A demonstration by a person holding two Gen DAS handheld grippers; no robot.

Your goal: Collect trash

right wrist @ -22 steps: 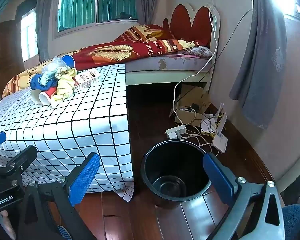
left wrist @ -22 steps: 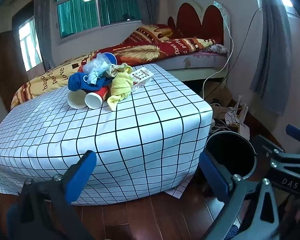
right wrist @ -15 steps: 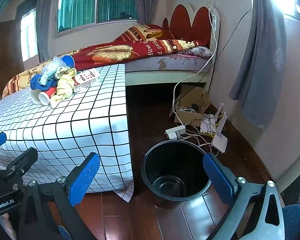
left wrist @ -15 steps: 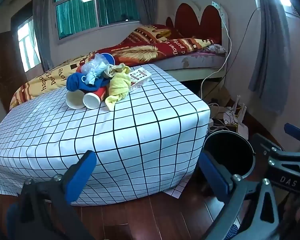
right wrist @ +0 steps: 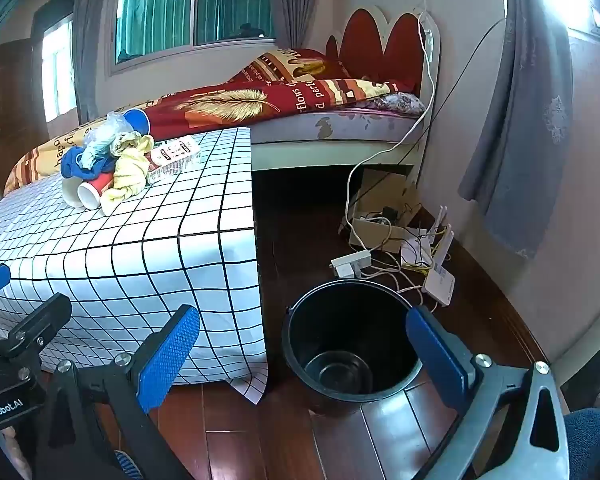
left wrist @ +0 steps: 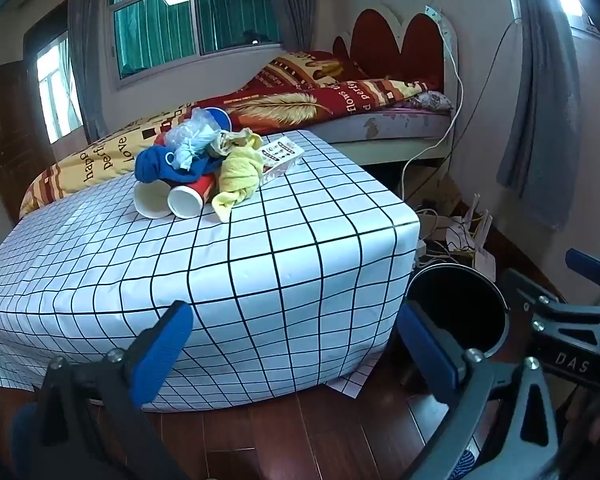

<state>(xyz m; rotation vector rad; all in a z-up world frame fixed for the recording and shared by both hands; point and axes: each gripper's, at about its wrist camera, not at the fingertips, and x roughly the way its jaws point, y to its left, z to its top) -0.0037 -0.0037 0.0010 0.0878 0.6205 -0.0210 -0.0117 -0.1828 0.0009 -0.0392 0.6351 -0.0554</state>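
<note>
A heap of trash lies on the far part of the checked tablecloth [left wrist: 260, 248]: two paper cups [left wrist: 186, 201] on their sides, a blue cloth [left wrist: 156, 164], a crumpled clear bag [left wrist: 192, 136], a yellow rag [left wrist: 240, 172] and a small printed box [left wrist: 280, 156]. The same heap [right wrist: 112, 164] shows at the left in the right wrist view. A black bucket [right wrist: 352, 344] stands on the floor by the table's corner. My left gripper [left wrist: 296, 344] is open before the table's front side. My right gripper [right wrist: 304, 348] is open above the bucket, nothing between its fingers.
A bed [left wrist: 340, 100] with a red and yellow quilt stands behind the table. Cables, a power strip [right wrist: 350, 264], a cardboard box [right wrist: 384, 216] and a router lie on the dark wood floor by the right wall. Grey curtains [right wrist: 520, 120] hang there.
The left wrist view has shifted slightly, so the table and heap sit a little lower and to the left. The right gripper has stayed put. Both stay open.
</note>
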